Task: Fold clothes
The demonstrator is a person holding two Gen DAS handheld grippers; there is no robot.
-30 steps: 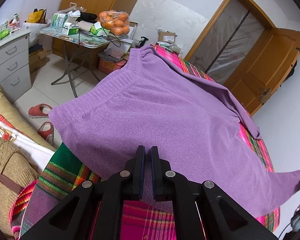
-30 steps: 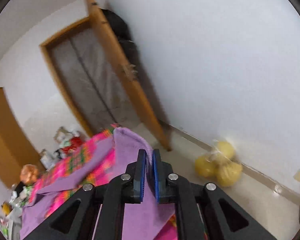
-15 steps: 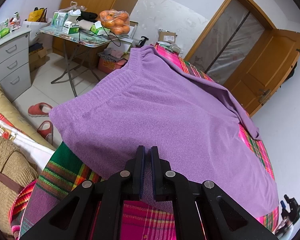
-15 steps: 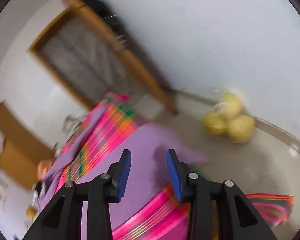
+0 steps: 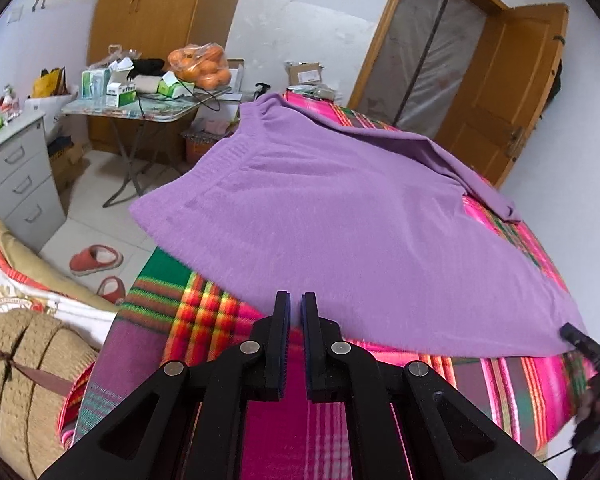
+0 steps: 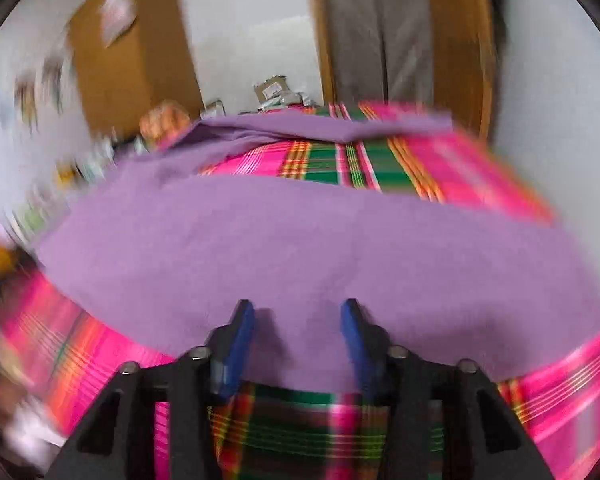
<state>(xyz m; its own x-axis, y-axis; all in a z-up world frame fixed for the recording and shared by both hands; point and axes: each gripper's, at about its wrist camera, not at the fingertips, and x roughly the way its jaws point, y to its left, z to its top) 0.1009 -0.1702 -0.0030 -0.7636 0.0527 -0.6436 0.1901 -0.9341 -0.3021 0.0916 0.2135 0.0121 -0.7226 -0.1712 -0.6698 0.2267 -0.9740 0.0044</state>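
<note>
Purple sweater (image 5: pixel 340 216) is spread on plaid-covered bed (image 5: pixel 204 320); near hem is pinched in closed left claw (image 5: pixel 294 316). Right claw (image 6: pixel 298 322) is opening, nothing gripped, above hem.

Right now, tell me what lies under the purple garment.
The purple garment lies on a pink and green plaid blanket, seen around its edges. Anything else beneath it is covered.

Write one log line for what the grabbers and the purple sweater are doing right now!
left gripper: shut on purple sweater hem | right gripper: jaws opening, over sweater, gripping nothing | sweater: spread on plaid blanket
</note>
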